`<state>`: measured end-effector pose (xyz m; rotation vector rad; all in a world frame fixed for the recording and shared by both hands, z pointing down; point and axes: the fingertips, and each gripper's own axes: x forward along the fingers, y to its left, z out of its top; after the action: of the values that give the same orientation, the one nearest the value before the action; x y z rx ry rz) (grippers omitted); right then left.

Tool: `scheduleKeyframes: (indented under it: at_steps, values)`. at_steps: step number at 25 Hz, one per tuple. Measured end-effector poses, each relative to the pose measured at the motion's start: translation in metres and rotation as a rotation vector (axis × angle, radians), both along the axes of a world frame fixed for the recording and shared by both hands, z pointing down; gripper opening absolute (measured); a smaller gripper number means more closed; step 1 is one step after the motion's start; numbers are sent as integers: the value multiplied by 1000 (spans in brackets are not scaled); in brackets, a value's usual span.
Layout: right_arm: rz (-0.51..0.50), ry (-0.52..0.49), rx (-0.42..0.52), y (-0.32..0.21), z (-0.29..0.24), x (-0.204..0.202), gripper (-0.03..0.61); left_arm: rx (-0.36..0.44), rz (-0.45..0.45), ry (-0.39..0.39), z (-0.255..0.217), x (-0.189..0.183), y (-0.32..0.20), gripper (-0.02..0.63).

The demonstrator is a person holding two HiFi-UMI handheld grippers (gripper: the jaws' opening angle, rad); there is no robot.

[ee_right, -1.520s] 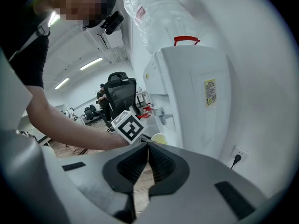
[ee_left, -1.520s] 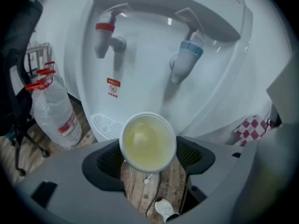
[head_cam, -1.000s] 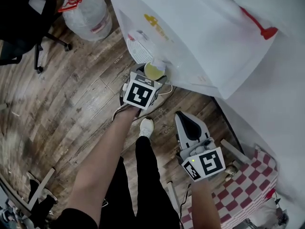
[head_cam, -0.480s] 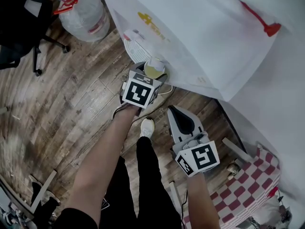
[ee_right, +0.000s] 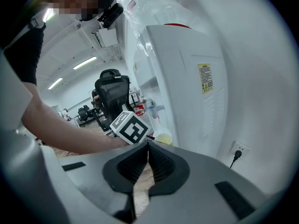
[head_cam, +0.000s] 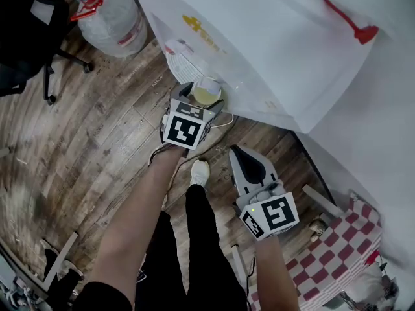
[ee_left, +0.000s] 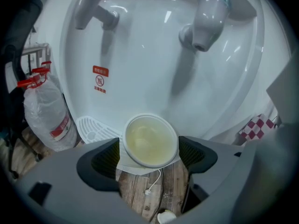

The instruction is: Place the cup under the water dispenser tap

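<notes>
A white cup with pale yellow liquid stands on the white ledge at the foot of the water dispenser, below its blue-grey tap. A red tap is to the left. My left gripper straddles the cup with its jaws opening; the left pad stands clear of the rim and the right pad is close beside it. In the head view the cup shows just beyond the left gripper. My right gripper hangs back, shut and holding nothing, with its pads together.
A slotted drip tray lies left of the cup. A large water bottle and an office chair stand at the left. A checked cloth is at the lower right. A cable and a plugged wall socket are by the dispenser.
The left gripper's jaws have spread a little around the cup, which stays on the ledge. The right gripper has shifted slightly left in the head view.
</notes>
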<state>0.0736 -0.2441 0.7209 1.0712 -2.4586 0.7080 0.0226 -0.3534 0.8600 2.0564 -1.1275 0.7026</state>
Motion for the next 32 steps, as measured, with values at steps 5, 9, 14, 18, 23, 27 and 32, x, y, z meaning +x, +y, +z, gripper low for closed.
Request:
scheduleKeyframes:
  at_steps: [5, 9, 14, 18, 23, 27, 32]
  values:
    - [1, 5, 6, 1, -5, 0, 23, 9, -5, -7, -8, -5, 4, 396]
    - [-2, 13, 13, 3, -15, -3, 23, 4, 11, -5, -20, -7, 15, 397]
    - [20, 6, 19, 13, -39, -7, 23, -5, 13, 20, -51, -13, 36, 396]
    - [24, 4, 26, 25, -61, -14, 23, -8, -3, 41, -86, -27, 56, 394]
    - [38, 13, 27, 48, -92, -17, 23, 8, -29, 71, -142, -48, 88, 287]
    - [60, 6, 37, 66, -123, -20, 23, 51, -55, 85, -192, -67, 115, 175]
    - [81, -6, 46, 101, -168, -32, 23, 98, -72, 96, -257, -93, 158, 69]
